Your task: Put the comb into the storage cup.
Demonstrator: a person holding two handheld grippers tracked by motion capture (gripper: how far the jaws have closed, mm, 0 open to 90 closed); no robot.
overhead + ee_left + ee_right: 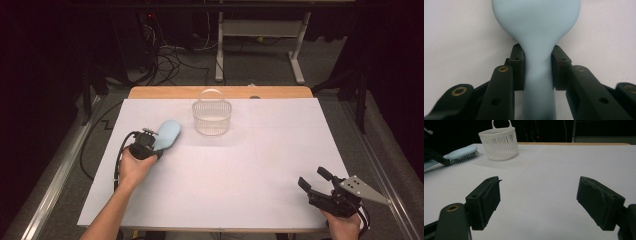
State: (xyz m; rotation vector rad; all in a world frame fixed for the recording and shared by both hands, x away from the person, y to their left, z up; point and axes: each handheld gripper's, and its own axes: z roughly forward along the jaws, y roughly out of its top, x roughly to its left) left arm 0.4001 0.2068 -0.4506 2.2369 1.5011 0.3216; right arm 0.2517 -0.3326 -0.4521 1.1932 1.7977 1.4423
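My left tool (150, 145) is closed on the handle of the light blue hairbrush (167, 134); in the left gripper view both pads (517, 67) press the sides of the narrow handle (537, 82), and the broad head widens just beyond them. The brush lies on the white counter (240, 170), bristles down as the right gripper view shows (464, 155). Its long axis continues the line of my left tool, running up and to the right toward the white slatted basket (212, 117). This is the relation that governs the next move: the basket stands just beyond the brush head, near but apart from it, on the far middle of the counter, with its handle loop upright. I judge that the brush needs to be lifted head-first and tilted to clear the basket rim. My right tool (320, 182) rests at the near right corner, jaws wide apart and holding nothing, well apart from both brush and basket. The left hand is therefore the nearer one for the placement.
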